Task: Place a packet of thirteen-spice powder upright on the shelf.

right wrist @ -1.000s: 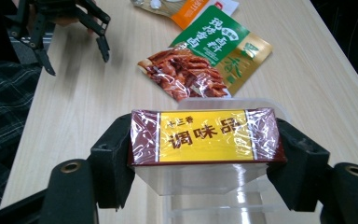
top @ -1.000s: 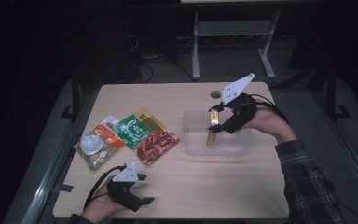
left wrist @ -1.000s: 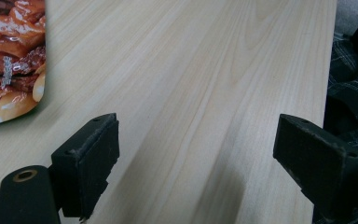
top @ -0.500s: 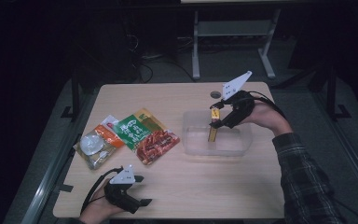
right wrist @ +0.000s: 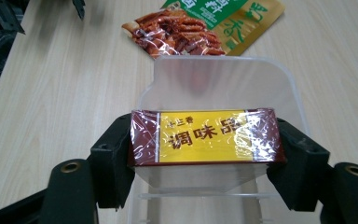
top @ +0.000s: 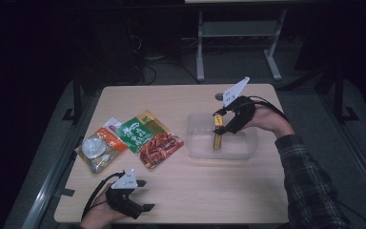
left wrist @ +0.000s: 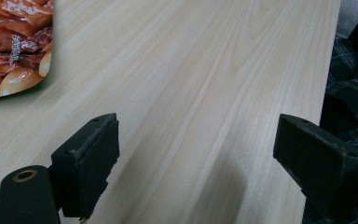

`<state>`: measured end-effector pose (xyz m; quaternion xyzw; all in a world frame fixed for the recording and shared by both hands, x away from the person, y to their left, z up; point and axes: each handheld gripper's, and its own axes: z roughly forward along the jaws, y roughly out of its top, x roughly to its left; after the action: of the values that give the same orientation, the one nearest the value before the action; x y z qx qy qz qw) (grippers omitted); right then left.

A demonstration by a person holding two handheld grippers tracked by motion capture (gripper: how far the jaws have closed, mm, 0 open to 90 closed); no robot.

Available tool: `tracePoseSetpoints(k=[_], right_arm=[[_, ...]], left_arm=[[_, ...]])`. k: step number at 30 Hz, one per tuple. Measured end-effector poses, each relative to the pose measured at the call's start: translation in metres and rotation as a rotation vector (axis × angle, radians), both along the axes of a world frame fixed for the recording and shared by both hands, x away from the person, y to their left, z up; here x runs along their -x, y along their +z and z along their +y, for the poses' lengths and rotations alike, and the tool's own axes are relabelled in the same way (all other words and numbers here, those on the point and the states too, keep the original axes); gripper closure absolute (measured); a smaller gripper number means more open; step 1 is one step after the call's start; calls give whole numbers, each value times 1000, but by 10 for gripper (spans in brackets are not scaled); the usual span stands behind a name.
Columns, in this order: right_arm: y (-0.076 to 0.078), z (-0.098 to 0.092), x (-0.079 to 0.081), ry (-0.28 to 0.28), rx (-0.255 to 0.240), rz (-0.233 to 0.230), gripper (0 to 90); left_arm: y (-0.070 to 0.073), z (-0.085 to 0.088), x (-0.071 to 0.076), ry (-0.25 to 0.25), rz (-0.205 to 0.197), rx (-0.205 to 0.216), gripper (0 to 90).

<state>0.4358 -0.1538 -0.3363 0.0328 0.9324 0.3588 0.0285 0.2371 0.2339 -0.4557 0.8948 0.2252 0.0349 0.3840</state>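
Note:
My right gripper (top: 218,123) is shut on a flat yellow and dark red seasoning packet (right wrist: 205,137), with one jaw at each short end. The packet (top: 217,133) hangs on edge over a clear plastic tub (top: 240,148) at the table's right, its lower end down inside the tub (right wrist: 279,88). Near the front left edge my left gripper (top: 144,195) rests low over bare wood, its jaws wide open (left wrist: 196,154) with nothing between them.
Three snack bags lie at the left of the table: a green and orange one (top: 138,131), a red one of sauced strips (top: 159,148) (right wrist: 177,28) (left wrist: 9,42), and a pale one (top: 95,150). A plaid sleeve (top: 310,186) comes in at the right.
My right gripper has come down and slightly toward the table's front with the packet, bringing it lower into the tub. The left gripper has stayed where it was.

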Motion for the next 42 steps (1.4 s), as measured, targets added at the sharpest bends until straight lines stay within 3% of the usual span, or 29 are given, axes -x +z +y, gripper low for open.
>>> tracePoseSetpoints(k=[6,17,22,28,31,33,36,40,42], right_arm=[[-11,7,-3,0,39,17,310],[-29,2,-5,-31,53,36,302],[-29,4,-4,-61,71,23,256],[-18,-3,3,-124,18,7,190],[-11,-11,14,-176,-16,3,154],[-9,-13,17,-198,-12,2,151],[-5,-22,33,-278,-100,8,164],[-5,-29,45,-325,-120,-3,165],[-7,-32,59,-360,-92,-35,165]], left_arm=[[0,0,1,-1,-4,0,139],[1,0,0,-5,-1,-4,139],[1,-1,0,-8,0,1,139],[3,1,-1,-5,-8,10,139],[4,0,-3,-1,-4,20,139],[4,0,-5,-6,-7,19,139],[6,-1,-7,-8,-9,26,139],[7,-1,-10,-10,-8,28,139],[7,-1,-11,-13,-7,28,139]])
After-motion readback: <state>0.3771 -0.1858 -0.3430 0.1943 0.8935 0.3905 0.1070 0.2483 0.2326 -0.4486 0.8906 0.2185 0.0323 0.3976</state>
